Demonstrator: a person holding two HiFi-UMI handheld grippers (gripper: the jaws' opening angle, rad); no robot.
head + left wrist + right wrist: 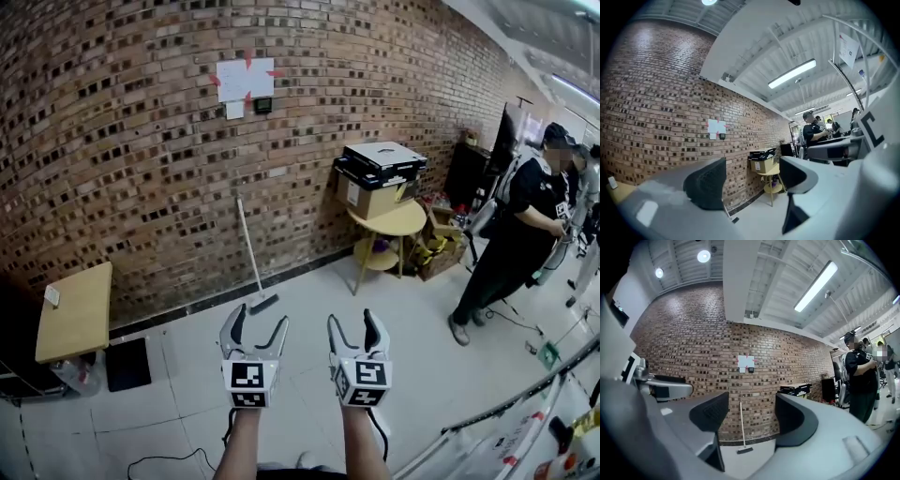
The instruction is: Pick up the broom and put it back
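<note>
A broom [251, 251] with a white handle and a dark head leans against the brick wall, its head on the floor; it also shows between the jaws in the right gripper view as the broom [742, 430]. In the left gripper view only the broom's head [734, 219] peeks out low between the jaws. My left gripper [255, 327] and right gripper [357, 327] are held side by side, level, well short of the broom. Both stand open with nothing between their jaws.
A wooden table [77, 312] stands at the left, a black mat [127, 363] beside it. A round side table [386, 225] carries a cardboard box and a black case [381, 161]. A person in black [511, 234] stands at the right. Cables lie on the floor.
</note>
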